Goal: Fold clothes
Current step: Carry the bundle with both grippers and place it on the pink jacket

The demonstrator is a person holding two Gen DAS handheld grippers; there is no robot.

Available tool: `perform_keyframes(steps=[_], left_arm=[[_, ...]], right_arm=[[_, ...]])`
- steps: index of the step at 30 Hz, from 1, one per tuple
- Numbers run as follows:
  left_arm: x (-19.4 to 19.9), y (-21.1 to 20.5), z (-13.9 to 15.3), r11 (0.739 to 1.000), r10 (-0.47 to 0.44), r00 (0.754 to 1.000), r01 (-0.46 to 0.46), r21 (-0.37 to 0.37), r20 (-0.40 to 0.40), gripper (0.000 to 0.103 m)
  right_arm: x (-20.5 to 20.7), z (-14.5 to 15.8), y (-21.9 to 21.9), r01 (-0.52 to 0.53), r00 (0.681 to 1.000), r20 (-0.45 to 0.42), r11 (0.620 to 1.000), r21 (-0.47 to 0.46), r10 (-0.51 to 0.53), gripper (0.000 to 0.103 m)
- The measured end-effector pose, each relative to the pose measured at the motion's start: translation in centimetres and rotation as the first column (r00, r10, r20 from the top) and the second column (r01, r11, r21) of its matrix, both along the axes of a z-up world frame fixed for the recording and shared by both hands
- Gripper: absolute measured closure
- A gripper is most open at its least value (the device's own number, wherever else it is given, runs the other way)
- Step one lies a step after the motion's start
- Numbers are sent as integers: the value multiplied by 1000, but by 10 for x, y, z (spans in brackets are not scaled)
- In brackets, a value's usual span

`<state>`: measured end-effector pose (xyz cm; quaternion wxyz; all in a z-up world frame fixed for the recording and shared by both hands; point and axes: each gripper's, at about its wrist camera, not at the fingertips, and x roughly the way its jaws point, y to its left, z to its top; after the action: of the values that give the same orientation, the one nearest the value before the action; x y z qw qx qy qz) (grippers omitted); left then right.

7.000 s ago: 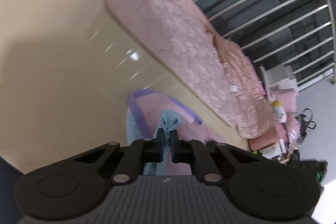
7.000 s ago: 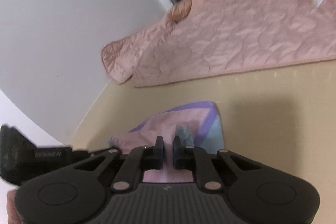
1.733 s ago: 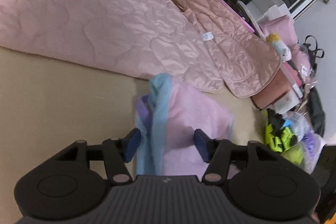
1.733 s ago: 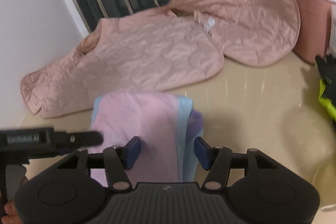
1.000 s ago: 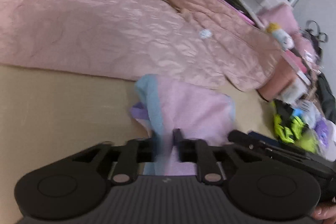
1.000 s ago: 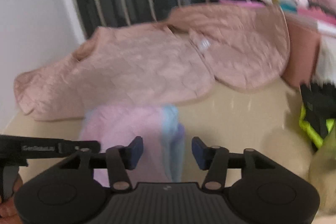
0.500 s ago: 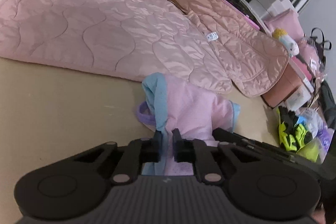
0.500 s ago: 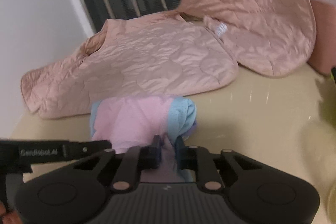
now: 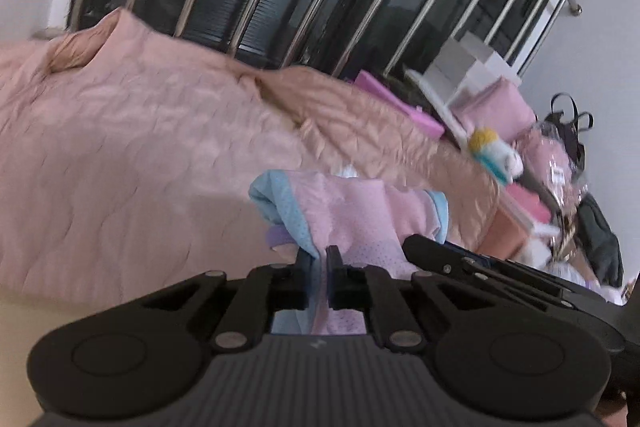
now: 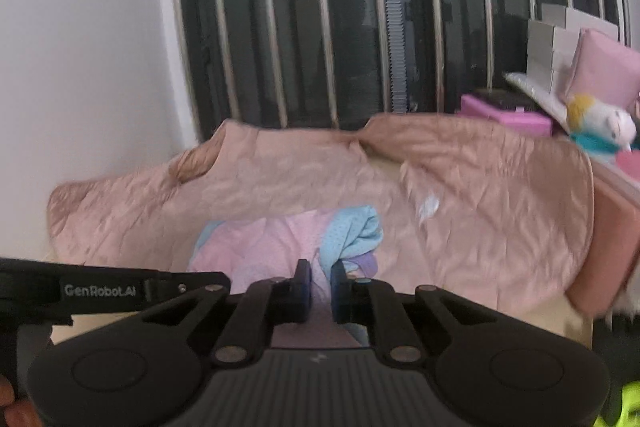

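Garment [image 9: 352,215] lifted off table | both jaws clamped on it

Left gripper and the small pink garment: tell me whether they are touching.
Touching. The left wrist view shows the left gripper with its jaws closed on the blue-trimmed edge of the small pink garment, cloth pinched between the pads.

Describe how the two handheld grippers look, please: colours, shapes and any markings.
Both are matte black plastic. The left gripper and the right gripper each have a ribbed grey-black body, two round raised discs, scissor-like linkage arms with silver pivot pins, and dark blue pads on the fingers. The right wrist view shows white lettering "GenRobot.AI" on the left gripper's side. No cables show.
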<state>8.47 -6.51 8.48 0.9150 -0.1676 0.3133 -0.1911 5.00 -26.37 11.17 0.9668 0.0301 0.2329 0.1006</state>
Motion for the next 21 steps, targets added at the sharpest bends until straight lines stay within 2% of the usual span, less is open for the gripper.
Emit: perform_keyframes(steps=[5,8,10,13,16,17,18,19,20,21], left_arm=[[69,-17,22,1000,-18,999,18,0,43,96],[119,-24,24,1000,4,999,-3,-17,46,96],[154,-32,18,1000,22,998,-23,15,54,96],[205,-38,-9,997,46,999,-48,62,22,96],[249,-31,-49,997,77,997,-77,9,-20,95],[258,-26,-64,995,95,994,-95,-2,-59,95],[268,-20,-79,993,112,989,-114,-13,-98,94],[276,-14,-93,991,127,983,-131,-24,-136,91],[277,-8,-99,989,134,979,-141,-38,-153,82],[272,-1,-100,986,140,982,-149,-68,-127,72]], right_arm=[[70,22,-20,45,998,39,998,43,-46,94],[119,27,-31,63,997,42,996,68,-66,94],[158,21,-37,64,997,27,994,94,-67,93],[218,-1,-42,73,997,-32,988,136,-69,93],[271,-38,-47,116,987,-127,982,152,-97,92],[279,-50,-48,136,981,-160,981,140,-113,91],[288,-63,-50,155,973,-192,980,127,-129,85],[297,-75,-51,173,964,-224,978,113,-144,80],[306,-88,-52,191,953,-256,977,99,-160,77],[305,-90,-56,191,957,-244,975,116,-159,75]])
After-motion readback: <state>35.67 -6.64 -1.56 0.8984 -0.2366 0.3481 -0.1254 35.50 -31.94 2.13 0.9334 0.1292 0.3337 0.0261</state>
